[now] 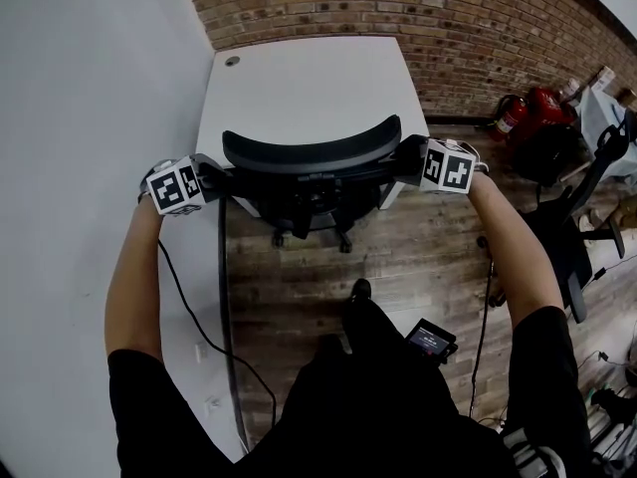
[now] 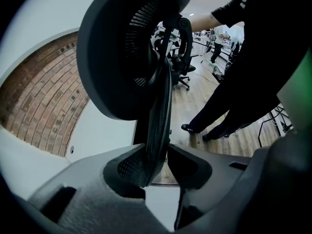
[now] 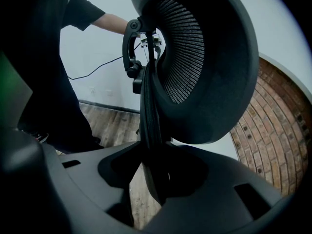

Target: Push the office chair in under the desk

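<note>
Firmly, the left hand-held gripper [image 2: 157,152] is clamped on one side edge of the backrest [image 1: 311,150] of the office chair [image 1: 309,197], its two jaws pressing the thin mesh rim from both faces. The right hand-held gripper [image 3: 152,172] is clamped the same way on the opposite edge, so the backrest spans the gap between the two. Behind each one a bare forearm [image 1: 134,267] reaches forward, nearly straight, and the two arms are spread to the backrest's width.

Just beyond the hand-held grippers lies the white surface [image 1: 299,78]. The backrest stands at its near edge, and the seat cannot be seen. Below them, the chair's wheeled base [image 1: 343,242] shows on the wooden floor [image 1: 299,297], close to that edge.

Farther past the surface runs a brick wall [image 1: 448,18]. Well off to the right hand-held gripper's side are two red fire extinguishers [image 1: 510,116] and a second chair [image 1: 582,207].
</note>
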